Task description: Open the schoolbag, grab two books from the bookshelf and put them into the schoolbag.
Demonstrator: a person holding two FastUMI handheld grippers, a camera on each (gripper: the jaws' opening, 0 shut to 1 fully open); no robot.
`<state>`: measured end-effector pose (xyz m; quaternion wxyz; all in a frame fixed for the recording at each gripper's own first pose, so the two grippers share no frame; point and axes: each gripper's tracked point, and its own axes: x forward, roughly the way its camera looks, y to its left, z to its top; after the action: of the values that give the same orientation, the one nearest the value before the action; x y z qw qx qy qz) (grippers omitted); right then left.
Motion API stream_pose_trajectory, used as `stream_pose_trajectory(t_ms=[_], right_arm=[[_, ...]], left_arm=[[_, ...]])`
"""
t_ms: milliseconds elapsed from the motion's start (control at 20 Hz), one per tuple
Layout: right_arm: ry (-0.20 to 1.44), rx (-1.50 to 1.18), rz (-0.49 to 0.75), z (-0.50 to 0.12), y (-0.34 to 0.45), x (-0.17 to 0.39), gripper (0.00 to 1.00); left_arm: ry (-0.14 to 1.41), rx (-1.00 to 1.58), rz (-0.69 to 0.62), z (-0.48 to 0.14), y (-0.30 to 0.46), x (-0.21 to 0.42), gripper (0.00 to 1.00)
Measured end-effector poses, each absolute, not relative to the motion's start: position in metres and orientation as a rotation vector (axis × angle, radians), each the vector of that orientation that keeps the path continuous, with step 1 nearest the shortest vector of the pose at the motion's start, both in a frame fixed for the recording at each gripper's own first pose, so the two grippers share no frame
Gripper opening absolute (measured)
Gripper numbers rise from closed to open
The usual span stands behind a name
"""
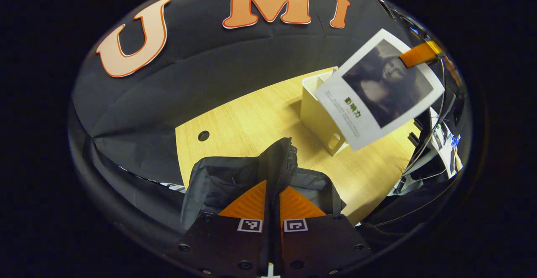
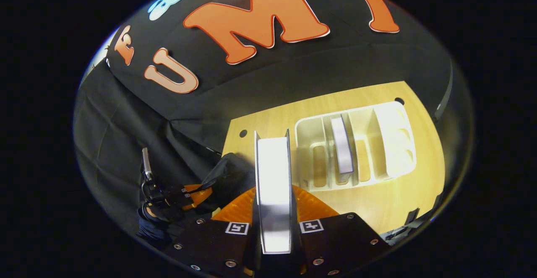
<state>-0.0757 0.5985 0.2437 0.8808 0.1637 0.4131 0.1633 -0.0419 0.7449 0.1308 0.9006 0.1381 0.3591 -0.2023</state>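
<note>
My left gripper (image 1: pixel 273 188) is shut on a raised fold of the black schoolbag (image 1: pixel 218 181), along its zip edge, holding the fabric up. My right gripper (image 2: pixel 273 196) is shut on a white book (image 2: pixel 273 185), seen edge-on in the right gripper view. In the left gripper view that book (image 1: pixel 377 91) hangs in the air at the upper right, tilted, with a dark picture on its cover. It is above the white bookshelf (image 1: pixel 321 118). The bookshelf (image 2: pixel 386 135) lies on the wooden table and has another book (image 2: pixel 342 146) in a middle slot.
The wooden table (image 1: pixel 251 118) has a small round hole (image 1: pixel 203 136) near its far left corner. Black cloth walls stand behind and to the left. In the right gripper view, the left gripper (image 2: pixel 184 196) and the hand holding it are at the lower left, by the schoolbag (image 2: pixel 235 171). Cables and equipment (image 1: pixel 440 144) sit at the right.
</note>
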Motion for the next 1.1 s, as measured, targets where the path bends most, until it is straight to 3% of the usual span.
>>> stream_pose_trajectory(t_ms=[550,1100], right_arm=[[0.994,0.576,0.428,0.131,0.673,-0.094,0.28],[0.935,0.843,0.459,0.053,0.757,-0.070,0.27]], left_arm=[[0.744,0.203,-0.378,0.133,0.732,-0.041,0.04],[0.710,0.065,-0.365,0.137,0.709,-0.052,0.04]])
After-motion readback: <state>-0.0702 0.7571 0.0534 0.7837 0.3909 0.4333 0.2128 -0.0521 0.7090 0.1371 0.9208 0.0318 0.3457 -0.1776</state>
